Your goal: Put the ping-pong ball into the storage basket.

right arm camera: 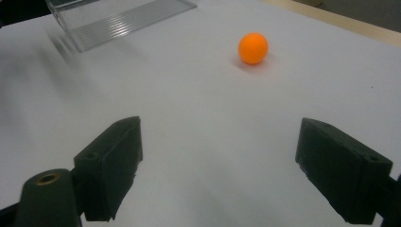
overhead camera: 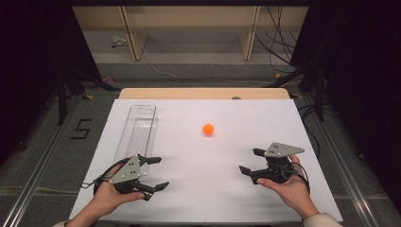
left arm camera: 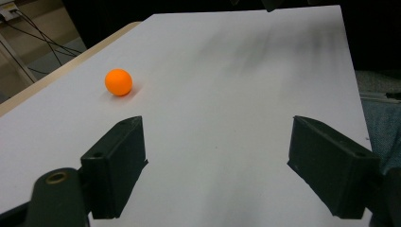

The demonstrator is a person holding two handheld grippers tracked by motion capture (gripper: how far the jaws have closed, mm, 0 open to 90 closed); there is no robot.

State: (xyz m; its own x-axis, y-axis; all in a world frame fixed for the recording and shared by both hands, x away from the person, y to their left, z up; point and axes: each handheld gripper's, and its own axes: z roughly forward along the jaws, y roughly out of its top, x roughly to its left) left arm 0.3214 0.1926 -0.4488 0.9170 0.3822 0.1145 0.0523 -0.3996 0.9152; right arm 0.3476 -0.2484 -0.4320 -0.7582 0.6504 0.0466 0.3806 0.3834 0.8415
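- Left gripper point(overhead camera: 157, 172): held at the near left of the white table sheet point(overhead camera: 198, 189); jaws spread wide, nothing between them.
- Right gripper point(overhead camera: 250, 161): held at the near right; jaws spread wide, nothing between them.
- Small orange ball point(overhead camera: 208, 129): rests on the sheet beyond both grippers, well apart from each.
- Clear ribbed plastic tray point(overhead camera: 137, 130): lies along the left side, its near end beside the left gripper.

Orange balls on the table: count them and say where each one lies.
1. The orange ball lies alone on the white table, right of the clear tray, beyond both open grippers.
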